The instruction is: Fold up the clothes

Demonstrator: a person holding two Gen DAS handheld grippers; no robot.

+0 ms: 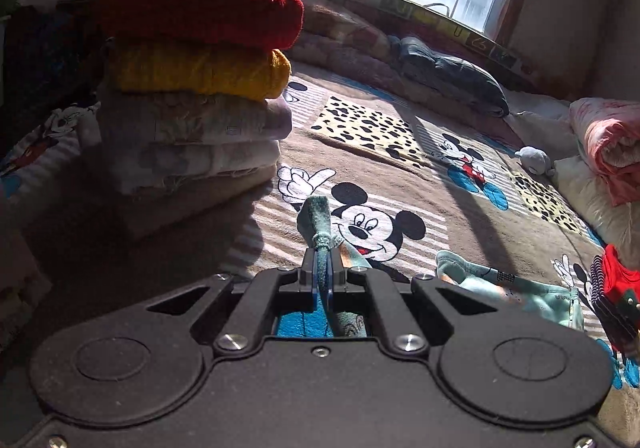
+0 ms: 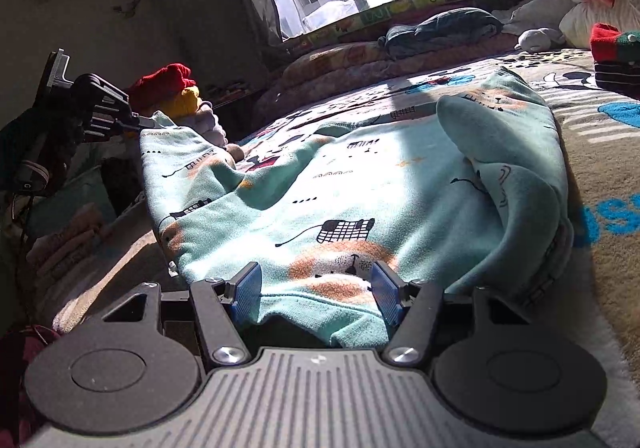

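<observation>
A pale teal printed sweatshirt [image 2: 360, 184] lies spread across the brown Mickey Mouse fleece blanket [image 1: 400, 184] that covers the bed. The left gripper [image 1: 321, 272] is clamped on a corner of its hem, which sticks up between the closed jaws. The right gripper [image 2: 316, 292] has its blue pads [image 2: 246, 290] spread wide, with the near edge of the garment lying between them, ungripped. A stack of folded knitwear topped by a red sweater [image 1: 196, 0] stands just left of the left gripper. Ahead, the blanket is bare up to the crumpled dark grey-blue garment [image 1: 452, 72] below the window.
</observation>
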